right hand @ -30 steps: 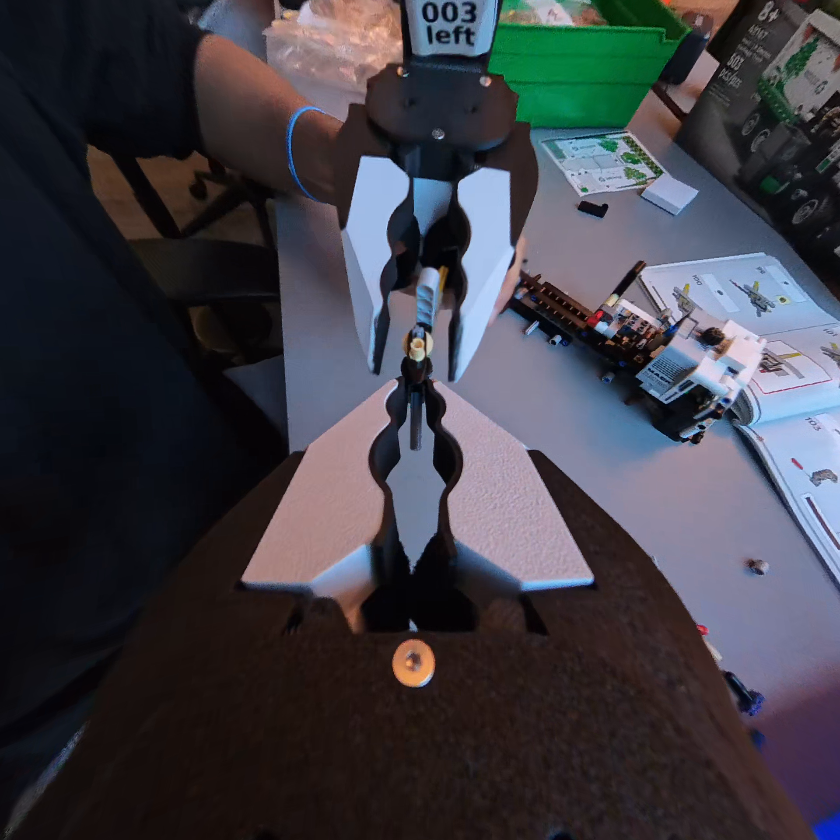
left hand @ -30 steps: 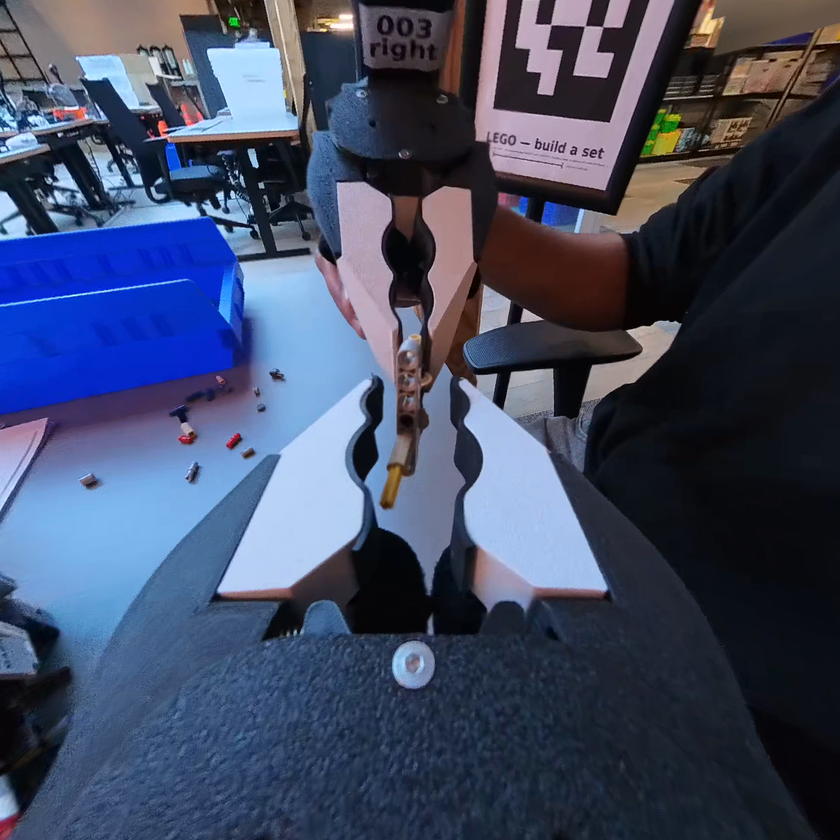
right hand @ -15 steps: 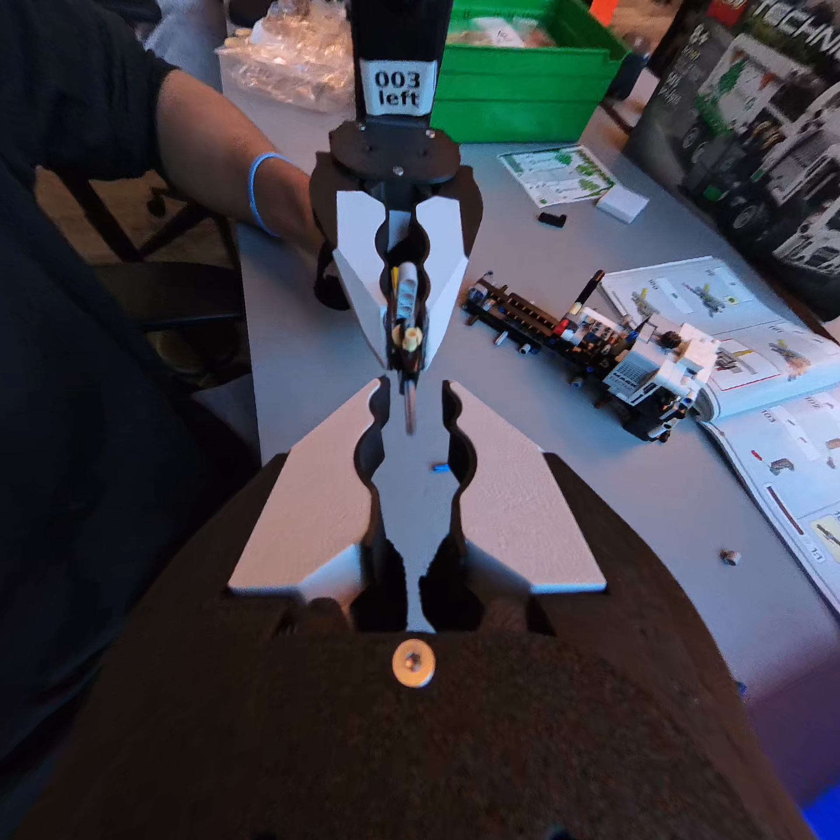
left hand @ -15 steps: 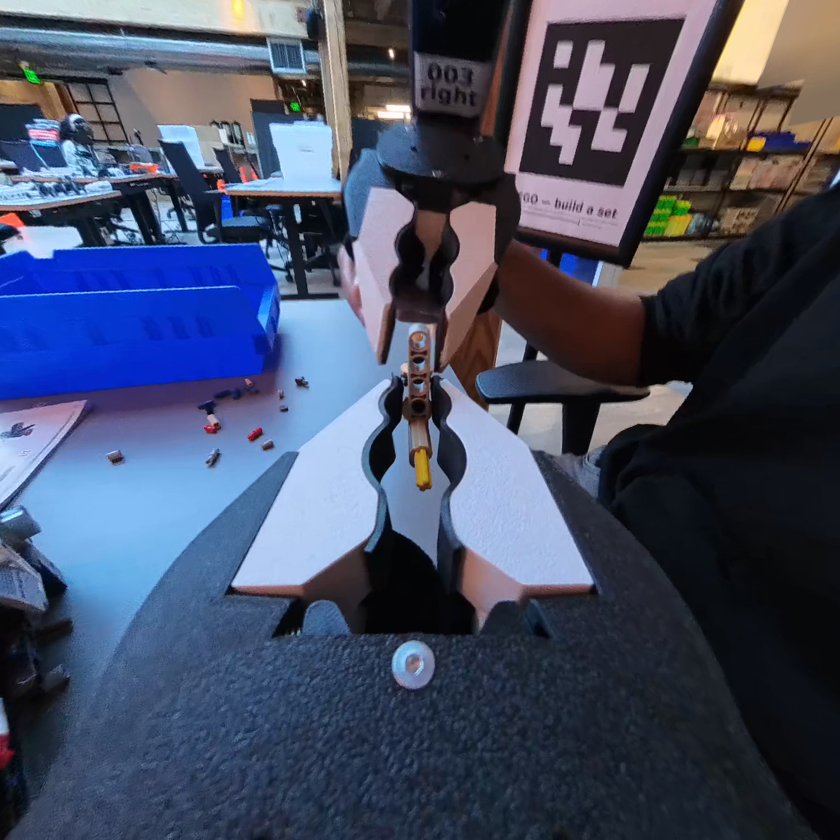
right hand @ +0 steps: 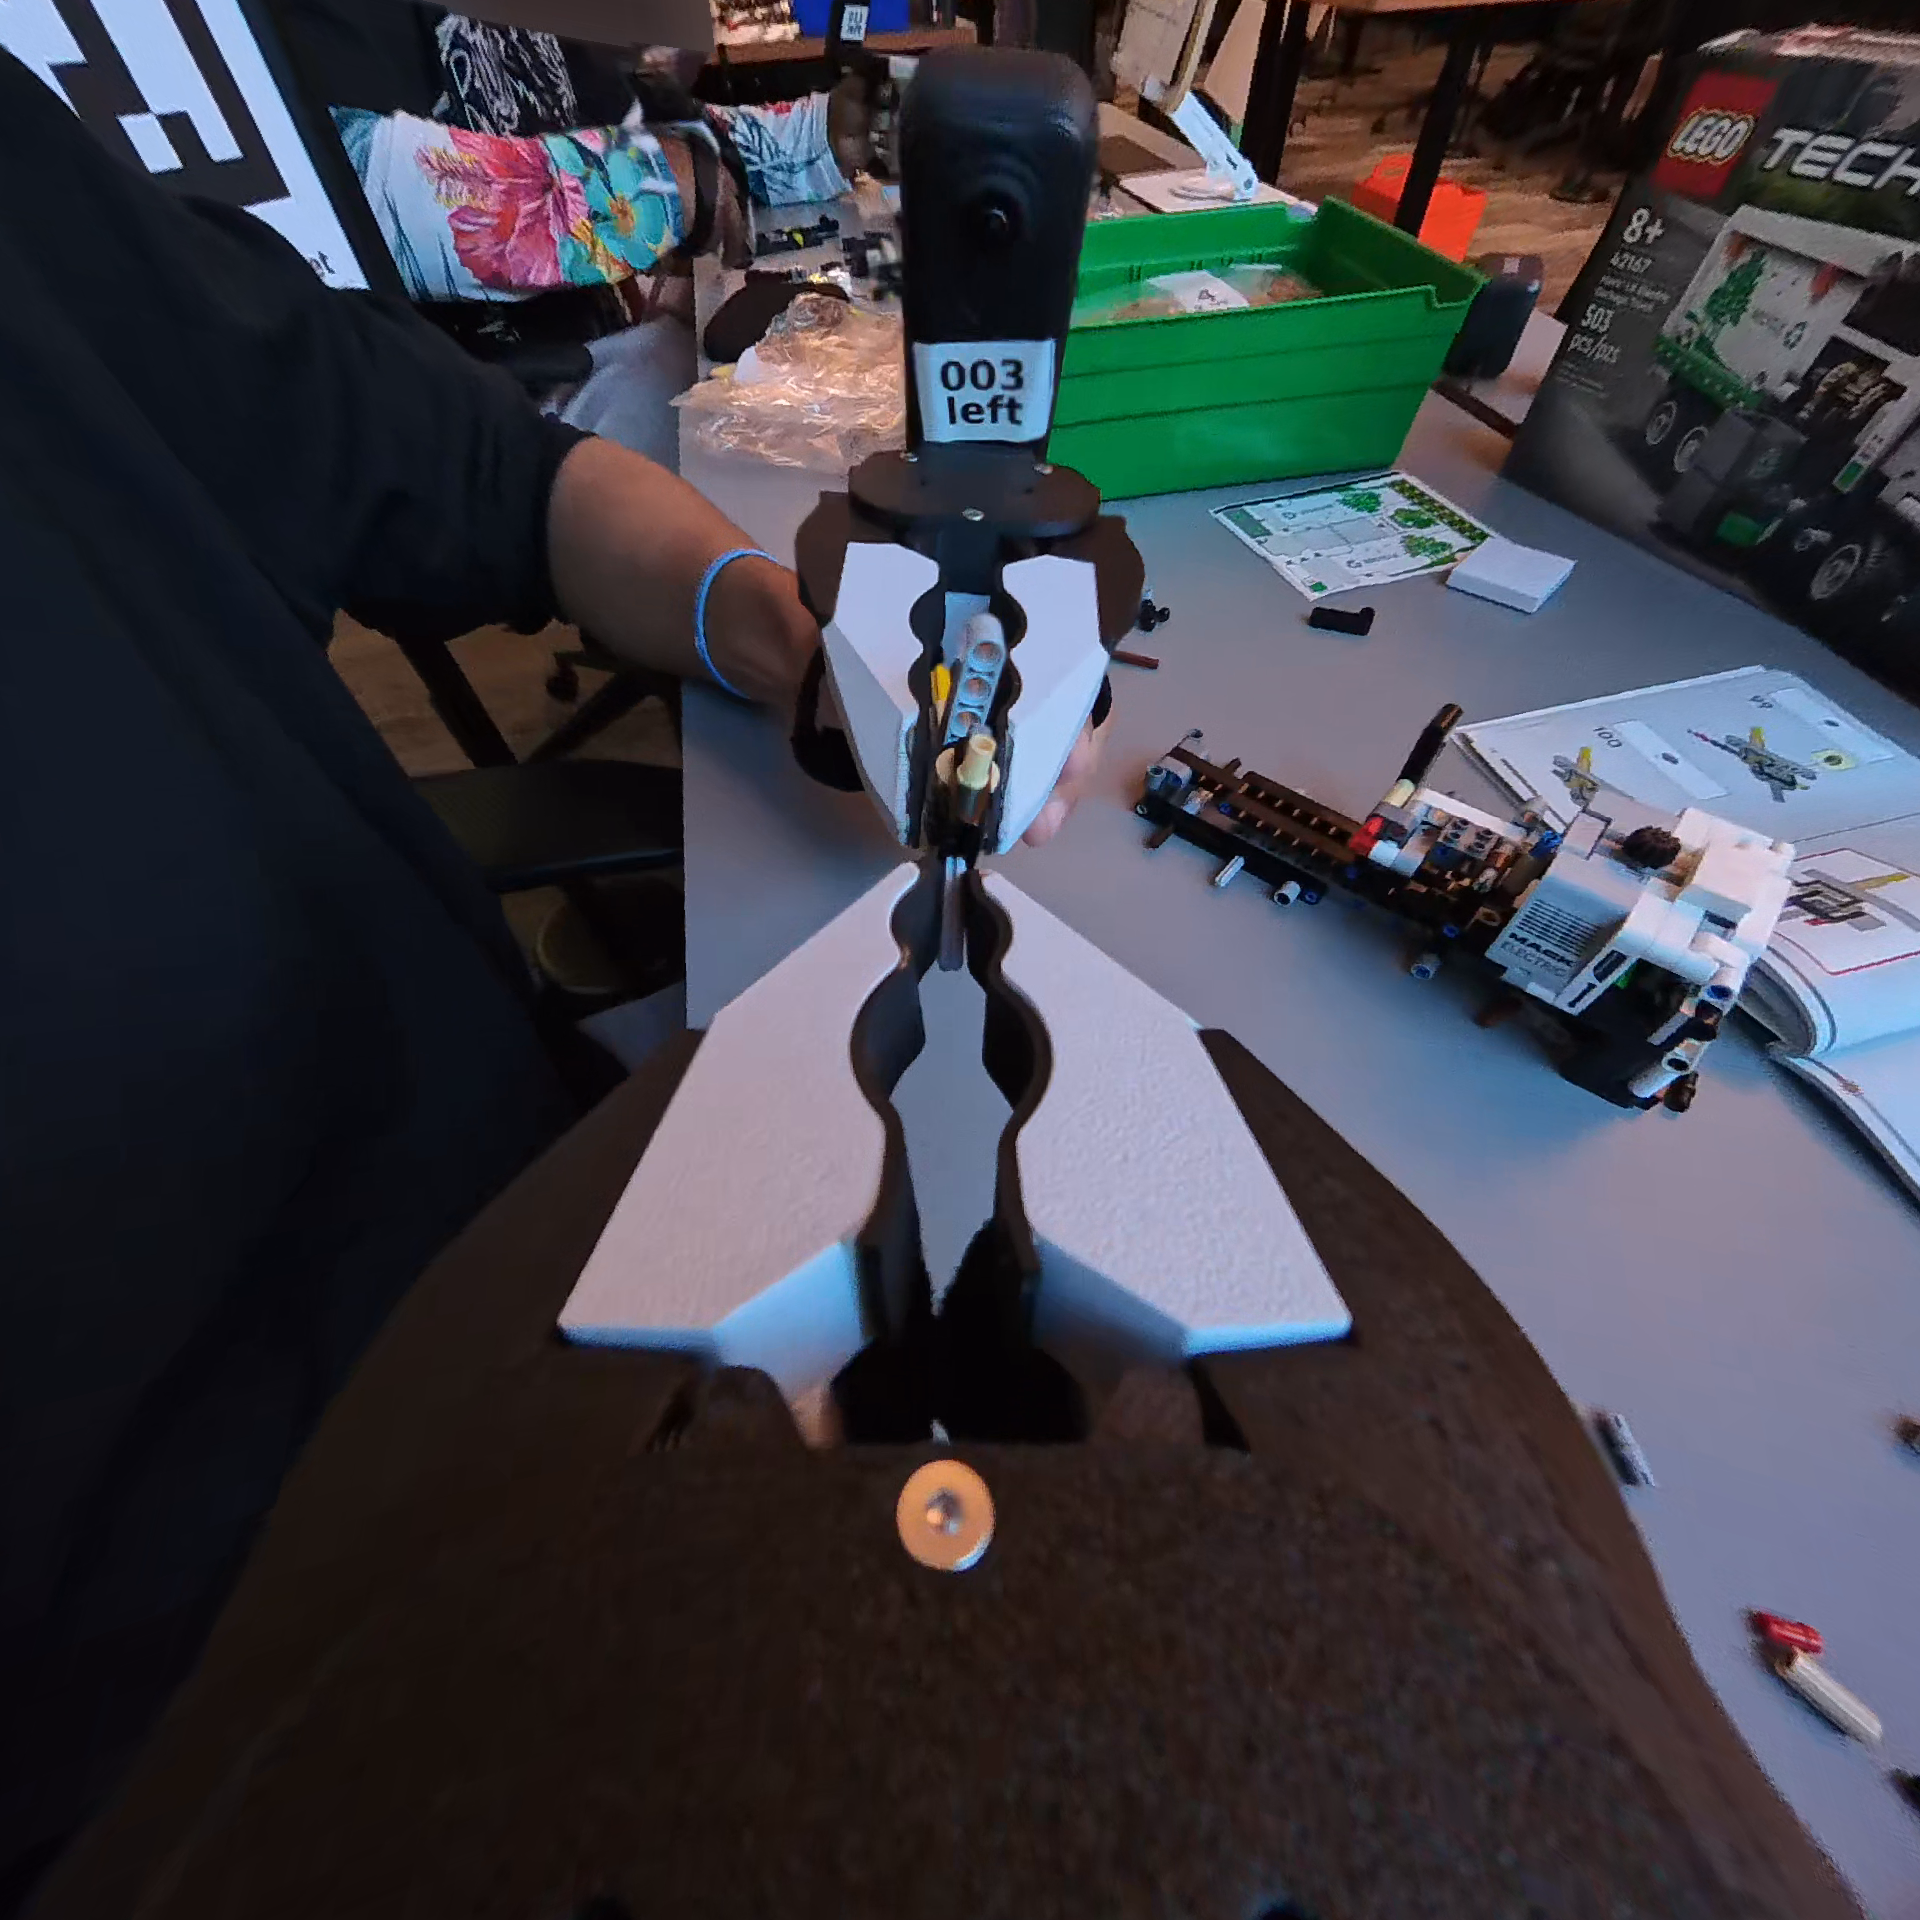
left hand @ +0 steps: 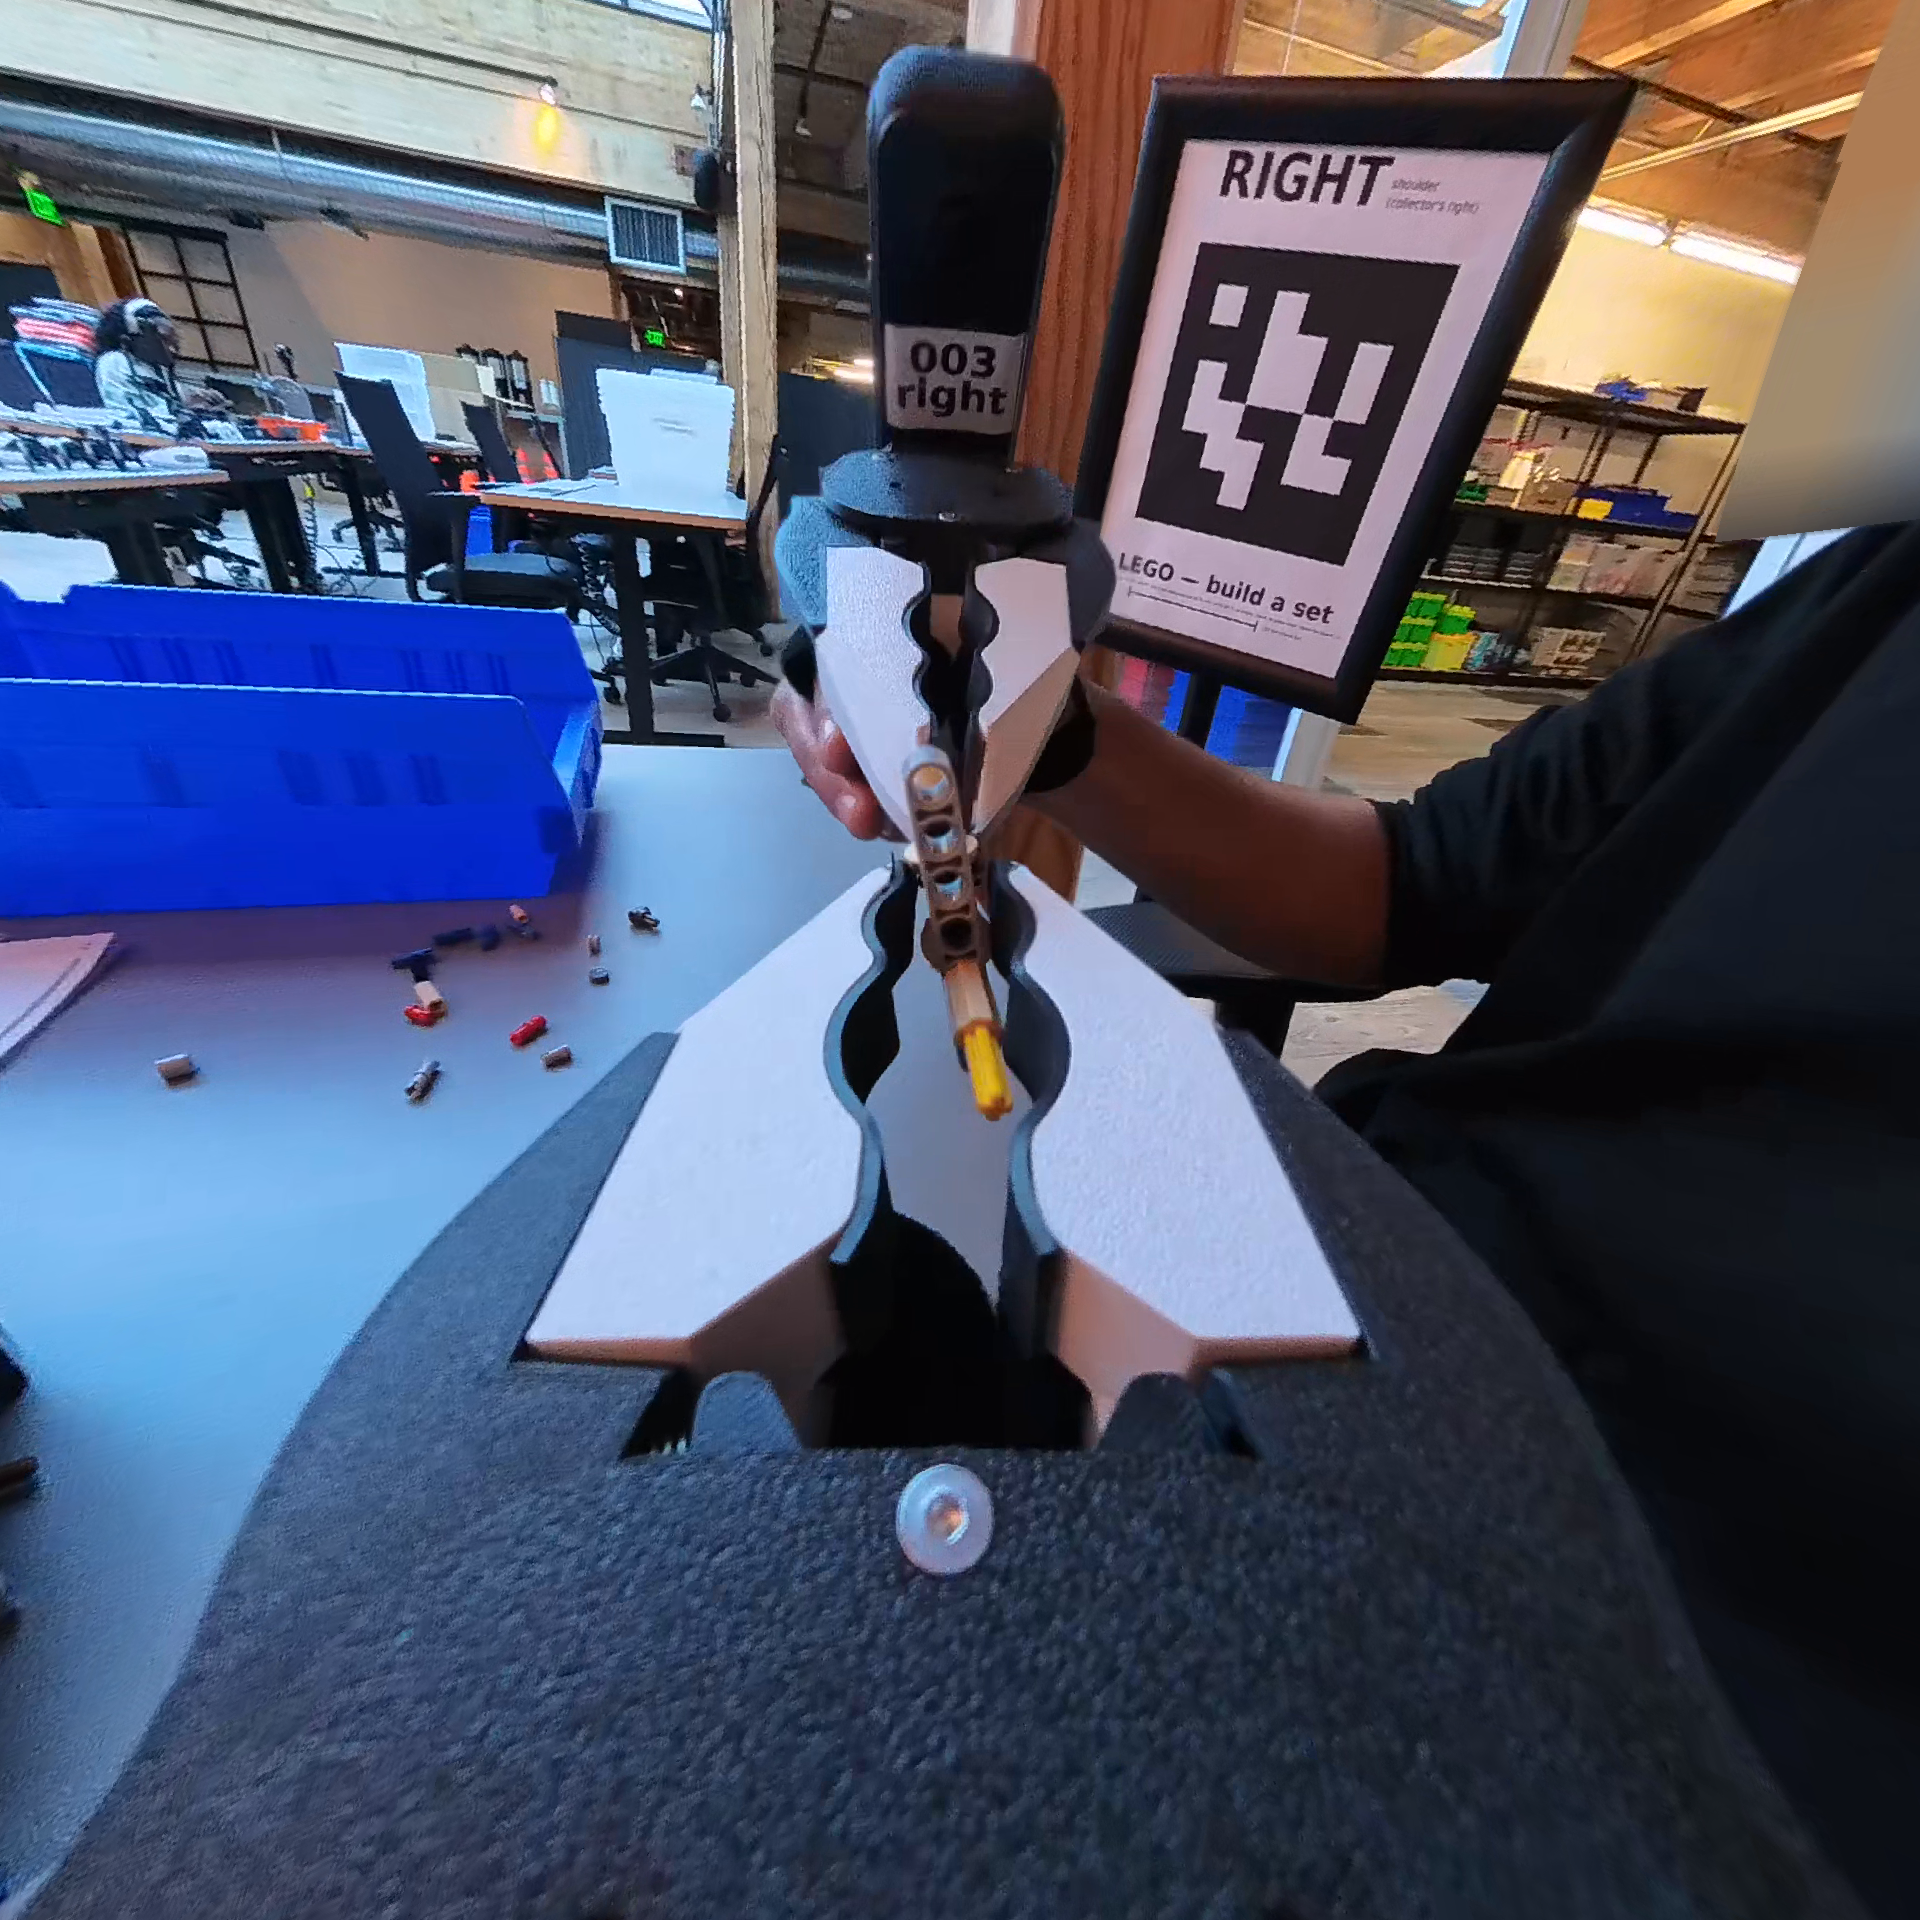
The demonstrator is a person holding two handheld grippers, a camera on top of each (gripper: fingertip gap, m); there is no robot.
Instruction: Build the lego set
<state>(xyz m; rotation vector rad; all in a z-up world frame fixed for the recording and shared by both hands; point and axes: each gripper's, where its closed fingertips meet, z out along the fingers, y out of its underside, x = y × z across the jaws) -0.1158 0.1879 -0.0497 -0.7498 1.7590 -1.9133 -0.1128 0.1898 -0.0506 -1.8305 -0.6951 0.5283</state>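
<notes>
My left gripper (left hand: 948, 896) is shut on a small lego assembly (left hand: 943, 883): a light grey holed beam, a tan connector and a yellow axle end (left hand: 985, 1070) that points back between my fingers. My right gripper (right hand: 948, 883) faces it tip to tip in the air and is shut on the thin dark axle (right hand: 948, 928) that sticks out of the same assembly (right hand: 977, 675). The right gripper (left hand: 940, 831) shows behind the beam in the left wrist view, and the left gripper (right hand: 951, 847) shows in the right wrist view. A part-built white truck (right hand: 1590, 925) lies on the grey table (right hand: 1351, 1195).
An open instruction booklet (right hand: 1766, 748), a green bin (right hand: 1247, 353) and the set's box (right hand: 1766, 312) lie to the right. A blue bin (left hand: 281, 769) and scattered small pieces (left hand: 468, 997) lie to the left. A framed marker sign (left hand: 1320, 395) stands behind. The person's torso is close by. The part-built white truck (right hand: 1590, 925) is about 20 centimetres from both grippers' fingertips.
My right gripper was open half a second ago and has closed on the dark axle. My left gripper stays shut on the assembly. Both grippers have tilted upward.
</notes>
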